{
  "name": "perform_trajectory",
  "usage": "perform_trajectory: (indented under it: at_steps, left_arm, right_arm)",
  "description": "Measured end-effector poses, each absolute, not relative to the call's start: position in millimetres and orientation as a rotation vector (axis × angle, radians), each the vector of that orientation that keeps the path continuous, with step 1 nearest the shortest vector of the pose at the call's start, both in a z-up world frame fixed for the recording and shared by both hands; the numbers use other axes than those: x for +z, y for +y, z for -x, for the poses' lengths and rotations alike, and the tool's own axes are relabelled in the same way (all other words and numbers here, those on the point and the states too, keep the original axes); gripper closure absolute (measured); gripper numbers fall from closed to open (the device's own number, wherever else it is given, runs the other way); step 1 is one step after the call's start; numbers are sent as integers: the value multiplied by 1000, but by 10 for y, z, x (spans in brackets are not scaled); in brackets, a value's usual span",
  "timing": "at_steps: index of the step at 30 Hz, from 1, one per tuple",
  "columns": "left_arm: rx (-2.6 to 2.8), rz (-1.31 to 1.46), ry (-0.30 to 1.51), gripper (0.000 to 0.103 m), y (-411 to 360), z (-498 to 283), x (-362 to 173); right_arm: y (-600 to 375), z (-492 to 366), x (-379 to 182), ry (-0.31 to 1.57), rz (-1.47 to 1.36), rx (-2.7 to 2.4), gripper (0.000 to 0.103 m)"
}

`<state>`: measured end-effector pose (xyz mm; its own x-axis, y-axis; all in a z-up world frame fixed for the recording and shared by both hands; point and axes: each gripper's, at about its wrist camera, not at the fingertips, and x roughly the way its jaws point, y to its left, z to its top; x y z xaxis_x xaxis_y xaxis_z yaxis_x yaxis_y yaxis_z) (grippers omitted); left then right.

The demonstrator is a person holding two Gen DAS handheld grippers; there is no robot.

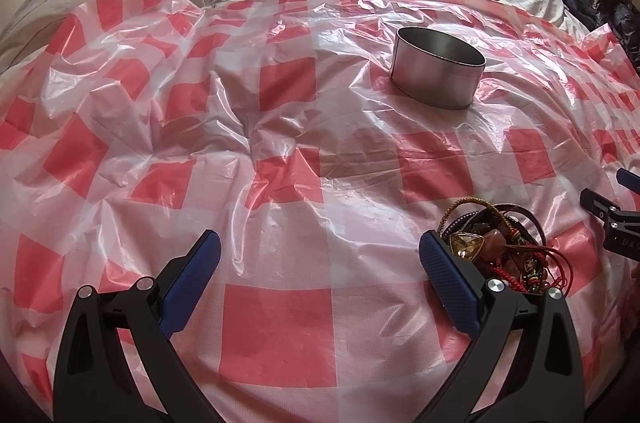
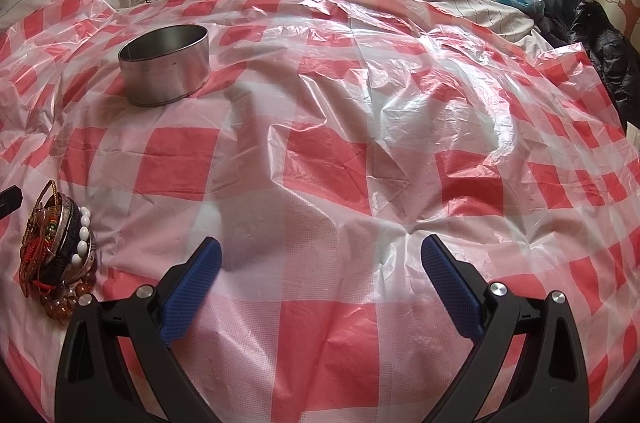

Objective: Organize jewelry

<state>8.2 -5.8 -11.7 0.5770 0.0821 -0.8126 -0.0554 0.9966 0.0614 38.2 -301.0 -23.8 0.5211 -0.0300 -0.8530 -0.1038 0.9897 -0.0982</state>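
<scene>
Left gripper fingers spread wide, empty, over crinkled red-checked plastic sheet; tangled pile of jewelry, cords and beads, lies just right; round shiny metal tin stands beyond; right gripper also wide, empty

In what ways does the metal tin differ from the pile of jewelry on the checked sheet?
The metal tin is one plain silver round container; the pile of jewelry is many tangled pieces in red, brown, white and amber. The tin stands upright and open farther from the grippers; the jewelry lies in a loose heap close to them. Both rest on the checked plastic sheet, and neither is held.
</scene>
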Motion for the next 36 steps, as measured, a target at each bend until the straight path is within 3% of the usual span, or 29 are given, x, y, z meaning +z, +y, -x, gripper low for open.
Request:
perform_trajectory:
  at_steps: [36]
  left_arm:
    - [79, -45, 961, 7, -131, -67, -161]
  right_arm:
    - [-3004, -379, -250, 1025, 140, 45, 7]
